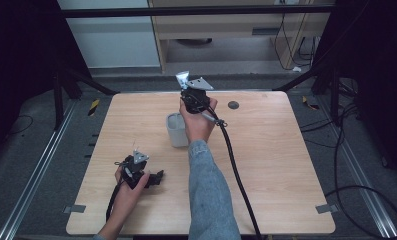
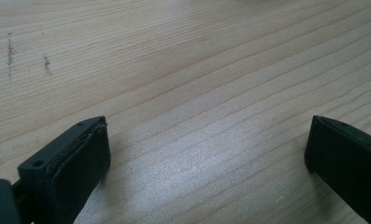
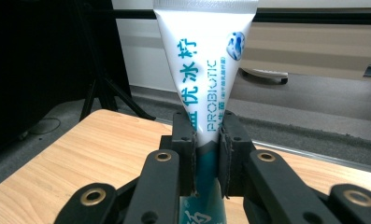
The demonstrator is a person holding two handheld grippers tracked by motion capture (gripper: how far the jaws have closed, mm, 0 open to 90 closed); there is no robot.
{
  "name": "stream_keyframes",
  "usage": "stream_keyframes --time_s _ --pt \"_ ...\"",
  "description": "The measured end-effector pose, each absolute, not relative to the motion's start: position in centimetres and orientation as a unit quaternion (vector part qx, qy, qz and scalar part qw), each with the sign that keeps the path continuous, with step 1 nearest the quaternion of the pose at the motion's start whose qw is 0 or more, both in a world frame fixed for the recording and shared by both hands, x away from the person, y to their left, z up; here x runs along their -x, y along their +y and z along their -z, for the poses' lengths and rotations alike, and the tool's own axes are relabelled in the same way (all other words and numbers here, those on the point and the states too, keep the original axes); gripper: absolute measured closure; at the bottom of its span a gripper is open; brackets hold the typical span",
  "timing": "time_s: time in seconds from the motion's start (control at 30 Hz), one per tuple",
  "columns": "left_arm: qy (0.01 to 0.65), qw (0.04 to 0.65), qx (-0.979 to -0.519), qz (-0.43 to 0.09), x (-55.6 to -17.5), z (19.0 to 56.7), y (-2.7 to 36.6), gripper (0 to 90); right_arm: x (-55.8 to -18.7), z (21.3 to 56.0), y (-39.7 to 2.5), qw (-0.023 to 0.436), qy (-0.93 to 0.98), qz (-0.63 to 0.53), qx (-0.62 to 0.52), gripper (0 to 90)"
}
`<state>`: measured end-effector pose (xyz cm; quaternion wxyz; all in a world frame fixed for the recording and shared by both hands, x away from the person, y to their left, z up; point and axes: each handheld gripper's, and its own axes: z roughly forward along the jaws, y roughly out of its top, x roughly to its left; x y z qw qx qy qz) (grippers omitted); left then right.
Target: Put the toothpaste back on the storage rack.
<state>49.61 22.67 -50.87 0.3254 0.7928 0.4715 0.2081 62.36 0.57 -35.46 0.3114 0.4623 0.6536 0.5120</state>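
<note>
The right tongs are clamping a toothpaste tube beyond the cup, while the left tongs are resting apart on the near-left tabletop.

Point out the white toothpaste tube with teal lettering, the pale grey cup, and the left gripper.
White toothpaste tube with teal lettering (image 3: pixel 203 70): right gripper view, printed body above the jaws.
Pale grey cup (image 1: pixel 176 134): high view, side wall.
Left gripper (image 2: pixel 206 154): left gripper view, midway between its open black jaws.

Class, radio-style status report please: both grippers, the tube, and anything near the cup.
Right gripper shut on toothpaste tube, held up beside grey cup. Left gripper open, low over bare table. Nothing blocking the cup.
</note>
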Motion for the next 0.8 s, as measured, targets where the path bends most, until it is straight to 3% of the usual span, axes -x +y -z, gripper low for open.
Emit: stream_keyframes --time_s 0.8 --pt "0.469 0.326 -0.794 -0.207 -49.7 50.9 22.7 0.0 -62.1 37.4 1.1 0.299 0.682 -0.483 -0.460 79.0"
